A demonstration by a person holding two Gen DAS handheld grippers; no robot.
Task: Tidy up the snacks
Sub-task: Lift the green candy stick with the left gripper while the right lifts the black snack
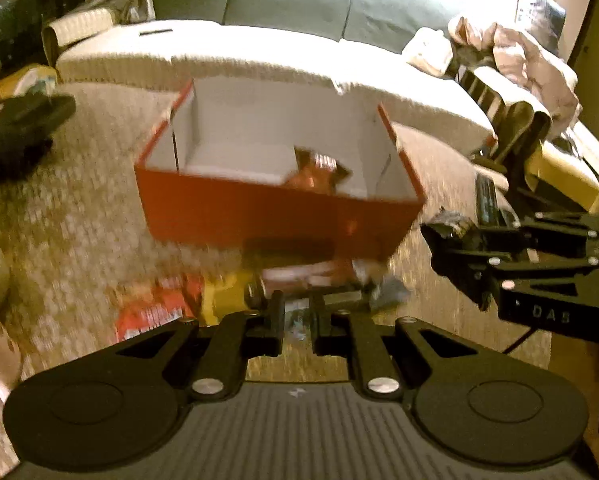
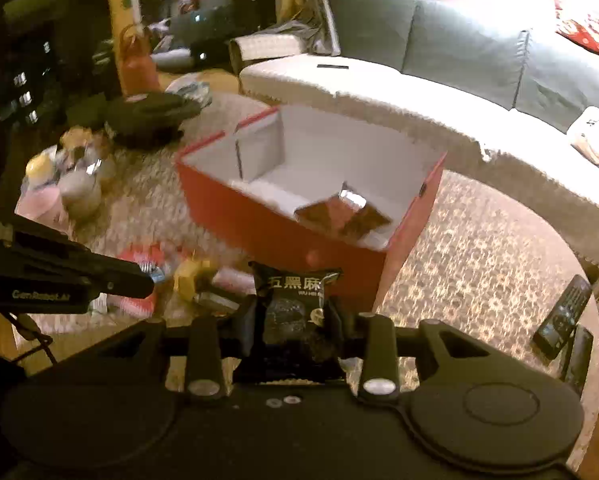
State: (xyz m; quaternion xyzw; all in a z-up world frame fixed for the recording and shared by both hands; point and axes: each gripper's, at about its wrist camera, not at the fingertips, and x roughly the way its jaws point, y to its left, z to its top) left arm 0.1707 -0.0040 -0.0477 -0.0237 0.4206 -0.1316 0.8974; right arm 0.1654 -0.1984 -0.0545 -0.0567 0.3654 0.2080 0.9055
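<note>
An open red box [image 1: 259,208] with white inside stands on the patterned rug; it also shows in the right wrist view [image 2: 283,236]. A brown shiny snack packet [image 1: 315,172] lies in it, also seen from the right wrist [image 2: 339,216]. My right gripper [image 2: 293,312] is shut on a black snack packet [image 2: 295,308] with Chinese print, held just in front of the box; it shows from the left wrist [image 1: 455,232] at the right. My left gripper [image 1: 297,320] hangs over loose packets in front of the box; its fingers stand a little apart with nothing between them.
Red and yellow snack packets [image 1: 159,304] lie on the rug in front of the box, also in the right wrist view [image 2: 187,276]. A white-covered sofa [image 2: 379,92] runs behind. Remotes [image 2: 563,316] lie at right. Plush toys [image 2: 67,176] and a black bag [image 2: 151,116] sit at left.
</note>
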